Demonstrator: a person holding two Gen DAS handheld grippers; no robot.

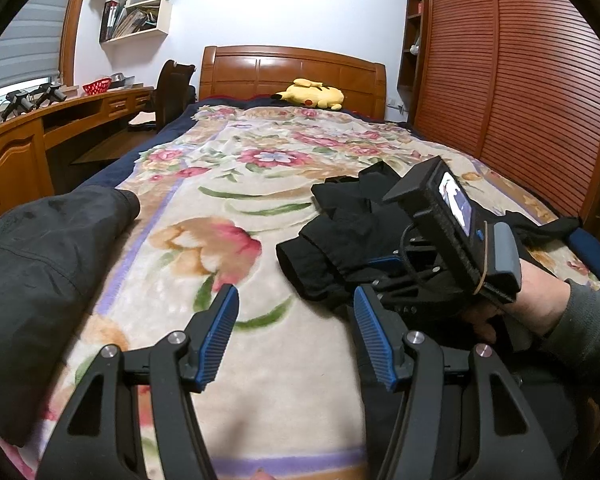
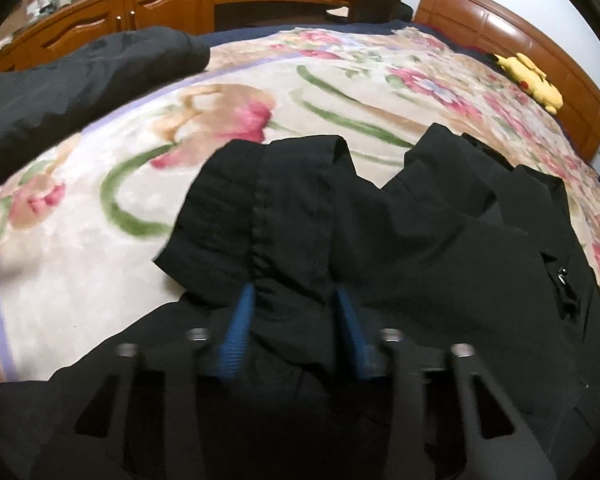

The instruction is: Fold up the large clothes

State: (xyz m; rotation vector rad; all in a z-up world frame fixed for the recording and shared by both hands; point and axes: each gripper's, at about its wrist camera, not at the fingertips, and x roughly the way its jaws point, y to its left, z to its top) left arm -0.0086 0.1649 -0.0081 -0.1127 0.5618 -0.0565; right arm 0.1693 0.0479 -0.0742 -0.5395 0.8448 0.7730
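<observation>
Just two dark garments on the floral blanket (image 1: 284, 380), nothing between them.

Rumpled black garment (image 2: 400, 240) lies at the bed's right side, no clear long axis; right gripper (image 2: 294, 300) pinches a fold of it. Left gripper (image 1: 296, 304) hangs half-open, empty, over bare blanket. Dark jacket (image 1: 32, 264) lies left; yellow plush toy (image 1: 312, 94) by the headboard (image 1: 292, 72); red basket (image 1: 97, 86), contents unclear.

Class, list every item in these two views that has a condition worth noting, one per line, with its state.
left gripper: open, nothing between its fingers.
right gripper: fingers pressed into a fold of the black jacket.
black jacket: crumpled, not folded.
dark grey garment: bunched at the bed's edge.
floral blanket: spread flat.
yellow plush toy: lying by the headboard.
</observation>
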